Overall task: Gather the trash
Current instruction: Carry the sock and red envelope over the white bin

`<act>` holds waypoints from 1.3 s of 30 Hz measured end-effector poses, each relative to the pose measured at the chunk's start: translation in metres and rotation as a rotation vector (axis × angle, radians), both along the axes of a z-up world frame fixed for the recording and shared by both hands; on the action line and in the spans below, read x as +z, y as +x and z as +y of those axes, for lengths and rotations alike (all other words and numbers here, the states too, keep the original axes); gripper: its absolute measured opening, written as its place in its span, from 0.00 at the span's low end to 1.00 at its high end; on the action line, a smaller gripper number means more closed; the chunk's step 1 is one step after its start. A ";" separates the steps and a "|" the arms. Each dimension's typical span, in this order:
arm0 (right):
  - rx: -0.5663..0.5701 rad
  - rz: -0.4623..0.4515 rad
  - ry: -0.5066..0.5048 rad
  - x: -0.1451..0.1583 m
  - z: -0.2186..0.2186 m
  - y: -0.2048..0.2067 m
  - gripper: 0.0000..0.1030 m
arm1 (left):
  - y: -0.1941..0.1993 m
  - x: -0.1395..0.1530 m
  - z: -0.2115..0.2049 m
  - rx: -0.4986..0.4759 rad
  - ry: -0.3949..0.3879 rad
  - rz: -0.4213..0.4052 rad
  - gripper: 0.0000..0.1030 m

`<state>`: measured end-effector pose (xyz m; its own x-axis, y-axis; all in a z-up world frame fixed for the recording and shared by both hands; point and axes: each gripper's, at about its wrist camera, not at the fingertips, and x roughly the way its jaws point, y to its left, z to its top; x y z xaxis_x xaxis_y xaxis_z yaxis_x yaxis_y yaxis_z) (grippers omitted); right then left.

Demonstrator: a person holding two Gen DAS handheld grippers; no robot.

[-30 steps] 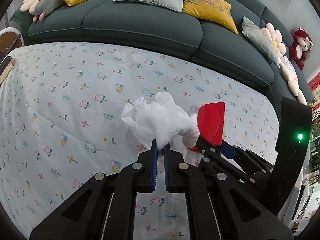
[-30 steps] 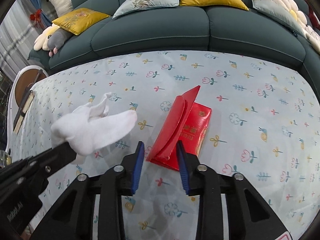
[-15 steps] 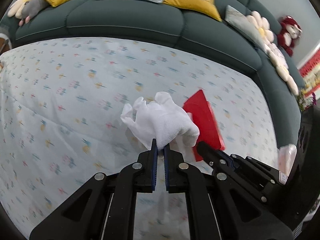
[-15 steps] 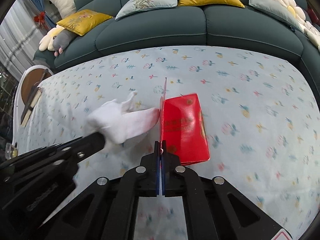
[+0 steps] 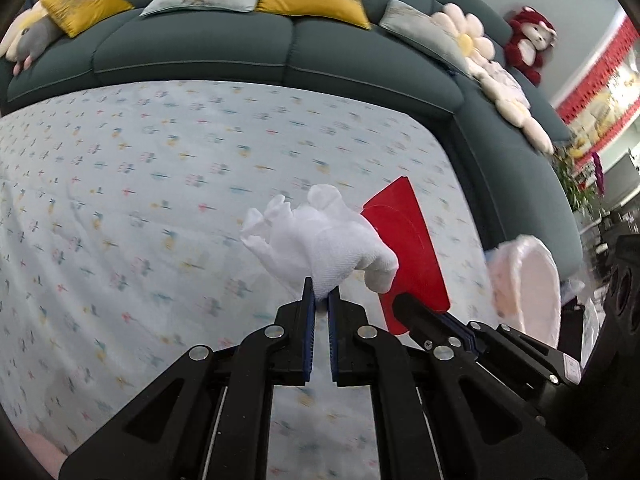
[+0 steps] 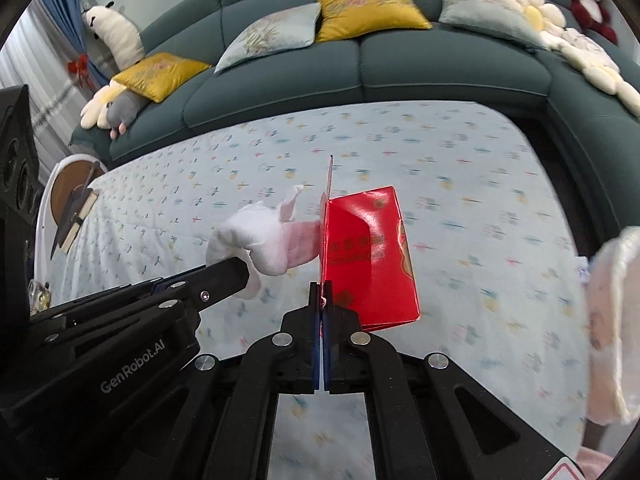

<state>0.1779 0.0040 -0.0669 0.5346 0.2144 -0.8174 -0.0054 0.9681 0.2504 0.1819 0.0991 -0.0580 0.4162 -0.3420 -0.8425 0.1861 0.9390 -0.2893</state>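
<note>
We note a crumpled white tissue (image 5: 320, 240), soft and waffle-textured, pinched in the left gripper (image 5: 321, 300). A glossy red envelope (image 6: 368, 256), flat and creased, is clamped along its edge by the right gripper (image 6: 322, 296). Both grippers angle downward, side by side, above the floral tablecloth (image 5: 140, 200). Both loads hang clear of the cloth, nearly touching each other.
</note>
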 end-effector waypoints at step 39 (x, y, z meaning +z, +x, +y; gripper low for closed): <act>-0.433 -0.135 0.078 0.022 -0.280 -0.190 0.01 | -0.133 0.037 -0.281 -0.419 0.076 -0.088 0.06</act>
<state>-0.0125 -0.2758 -0.0445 0.6895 0.0064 -0.7243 0.3574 0.8667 0.3479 0.0487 -0.1823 -0.0208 0.3261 -0.4352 -0.8392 0.5768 0.7949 -0.1881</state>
